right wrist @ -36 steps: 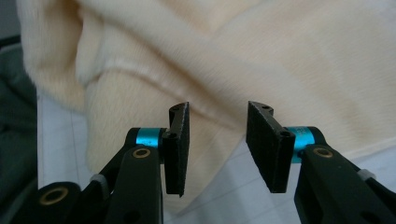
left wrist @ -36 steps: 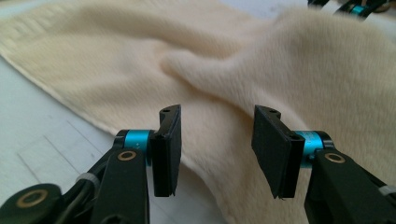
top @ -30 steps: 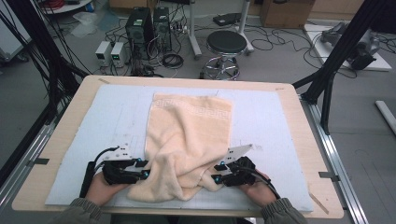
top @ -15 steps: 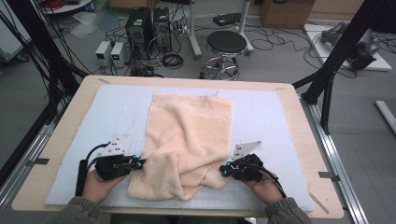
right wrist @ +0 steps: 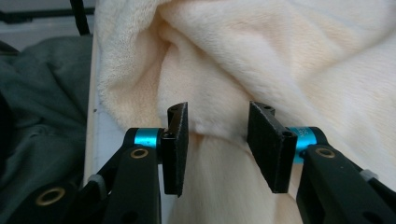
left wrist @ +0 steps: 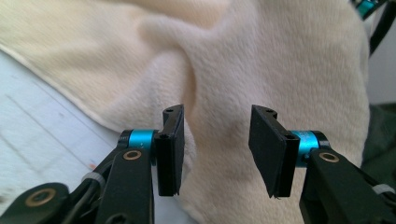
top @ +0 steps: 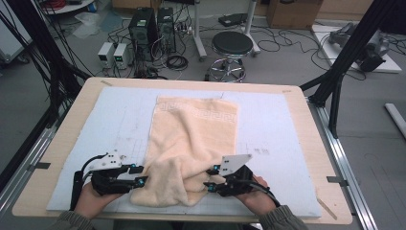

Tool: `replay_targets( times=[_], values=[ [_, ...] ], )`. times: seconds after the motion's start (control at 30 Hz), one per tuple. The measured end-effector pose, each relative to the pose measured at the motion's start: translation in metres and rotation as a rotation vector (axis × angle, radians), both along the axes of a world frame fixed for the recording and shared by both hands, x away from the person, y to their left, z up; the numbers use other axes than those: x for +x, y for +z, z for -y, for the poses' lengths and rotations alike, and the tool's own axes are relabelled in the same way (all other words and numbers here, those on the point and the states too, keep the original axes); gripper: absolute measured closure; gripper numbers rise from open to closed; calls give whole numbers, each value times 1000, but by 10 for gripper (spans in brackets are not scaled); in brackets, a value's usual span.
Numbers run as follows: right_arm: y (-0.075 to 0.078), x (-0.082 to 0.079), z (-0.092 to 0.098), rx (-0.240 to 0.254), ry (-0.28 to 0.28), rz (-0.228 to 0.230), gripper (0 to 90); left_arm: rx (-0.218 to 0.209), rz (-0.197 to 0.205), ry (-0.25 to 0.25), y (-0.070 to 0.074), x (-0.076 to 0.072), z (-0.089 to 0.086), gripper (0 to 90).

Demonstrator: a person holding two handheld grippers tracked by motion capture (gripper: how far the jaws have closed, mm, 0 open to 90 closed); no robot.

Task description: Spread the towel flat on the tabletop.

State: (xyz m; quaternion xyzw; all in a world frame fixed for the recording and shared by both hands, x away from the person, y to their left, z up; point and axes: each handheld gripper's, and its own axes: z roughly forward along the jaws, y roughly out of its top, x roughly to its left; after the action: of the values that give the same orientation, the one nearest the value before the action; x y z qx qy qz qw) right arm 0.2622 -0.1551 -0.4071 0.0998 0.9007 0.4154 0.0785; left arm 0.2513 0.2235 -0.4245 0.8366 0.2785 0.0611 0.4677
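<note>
The cream towel [top: 194, 143] lies down the middle of the counter [top: 62, 120], its far end flat, its near end bunched in folds at the near edge. My left tongs [left wrist: 215, 154] and right tongs [right wrist: 217, 147] have just been opening; both now stand spread, with pile between the pads but not pinched. Compared with a second ago the near end sits released, so I judge a fresh grasp comes next.

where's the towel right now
In the high view the cream towel lies down the middle of the pale blue mat, its rumpled near end between the left gripper and right gripper.
</note>
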Motion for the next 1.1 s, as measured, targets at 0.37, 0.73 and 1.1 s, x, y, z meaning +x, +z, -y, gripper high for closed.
replay_targets(
  times=[0.37,0.73,1.1],
  values=[
    [-3,13,-6,25,-34,-33,788,112,-6,-55,-9,4,19,870],
    [19,19,40,75,-133,-45,788,-37,80,102,27,14,-8,877],
    [23,17,50,87,-123,-32,607,-57,45,66,24,17,0,701]
  ],
)
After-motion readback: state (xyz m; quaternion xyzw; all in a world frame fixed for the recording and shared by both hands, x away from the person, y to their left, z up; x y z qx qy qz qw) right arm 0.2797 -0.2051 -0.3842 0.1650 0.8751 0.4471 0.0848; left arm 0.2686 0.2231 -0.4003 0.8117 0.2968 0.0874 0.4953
